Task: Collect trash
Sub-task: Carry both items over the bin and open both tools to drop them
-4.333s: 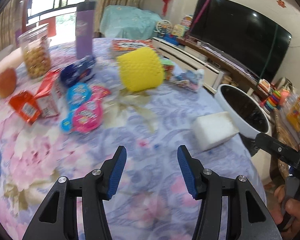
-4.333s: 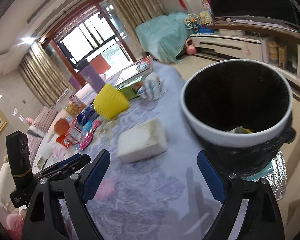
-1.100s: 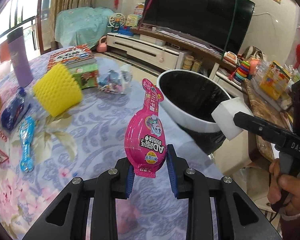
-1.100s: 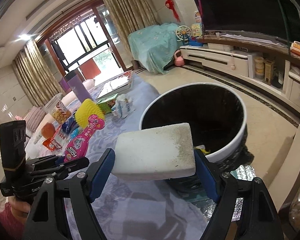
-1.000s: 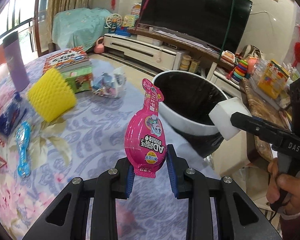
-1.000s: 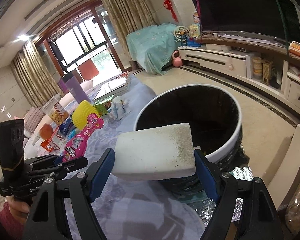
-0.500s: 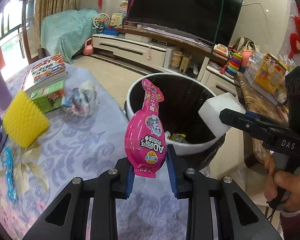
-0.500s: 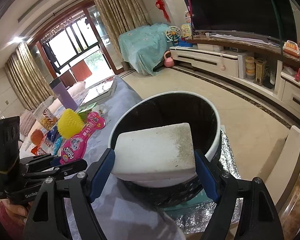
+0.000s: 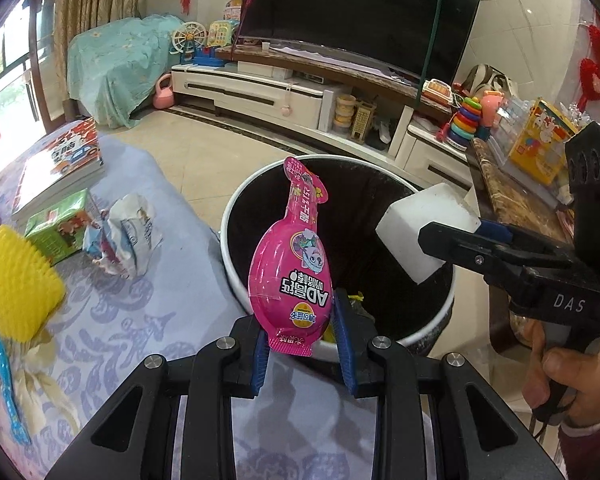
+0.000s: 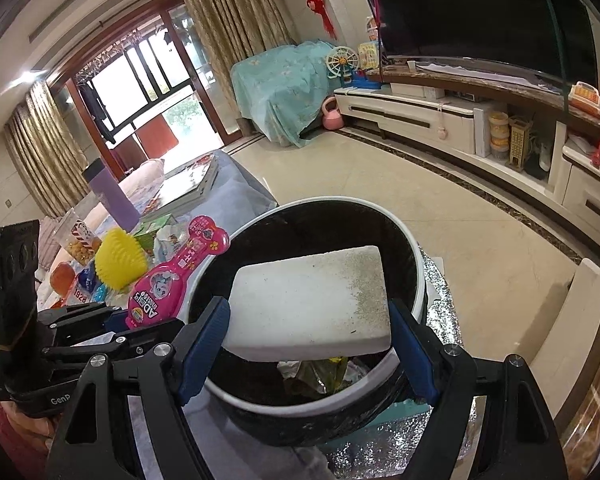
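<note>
Yellow sponge (image 9: 18, 286), crumpled wrapper (image 9: 124, 236) beside bin (image 9: 236, 280)

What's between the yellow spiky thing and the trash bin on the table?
In the left wrist view, a crumpled white wrapper lies on the tablecloth between the yellow sponge and the trash bin, with a green box just behind.

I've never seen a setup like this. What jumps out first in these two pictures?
Two hand-held claws, each gripping rubbish at a white-rimmed trash bin lined with a black bag. The left claw pinches a bright pink candy packet upright at the bin's near rim, while the right claw clamps a white foam block over the bin's mouth. Behind, a big dark television fills the wall, and a yellow sponge sits on the floral tablecloth.
</note>
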A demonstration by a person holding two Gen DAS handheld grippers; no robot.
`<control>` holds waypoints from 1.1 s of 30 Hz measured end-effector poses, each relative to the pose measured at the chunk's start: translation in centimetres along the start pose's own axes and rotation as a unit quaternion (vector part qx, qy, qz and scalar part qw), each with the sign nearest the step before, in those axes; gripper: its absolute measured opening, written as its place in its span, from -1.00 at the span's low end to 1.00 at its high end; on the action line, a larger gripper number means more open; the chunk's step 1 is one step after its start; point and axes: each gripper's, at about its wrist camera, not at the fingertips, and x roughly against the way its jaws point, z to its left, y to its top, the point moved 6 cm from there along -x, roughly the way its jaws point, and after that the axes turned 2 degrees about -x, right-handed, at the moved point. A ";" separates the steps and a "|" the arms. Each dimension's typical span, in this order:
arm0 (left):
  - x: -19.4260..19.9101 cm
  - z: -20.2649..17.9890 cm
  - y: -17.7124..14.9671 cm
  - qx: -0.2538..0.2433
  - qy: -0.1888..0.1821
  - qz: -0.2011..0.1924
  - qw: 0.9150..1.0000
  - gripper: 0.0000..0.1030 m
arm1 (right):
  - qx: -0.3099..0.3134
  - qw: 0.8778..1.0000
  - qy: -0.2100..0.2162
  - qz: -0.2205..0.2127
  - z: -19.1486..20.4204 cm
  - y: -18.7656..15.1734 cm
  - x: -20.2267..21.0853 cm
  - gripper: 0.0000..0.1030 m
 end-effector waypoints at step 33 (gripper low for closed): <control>3.0 3.0 -4.7 0.077 0.011 -0.015 0.997 -0.07 | -0.032 0.999 0.021 -0.020 1.1 -0.2 0.9 0.74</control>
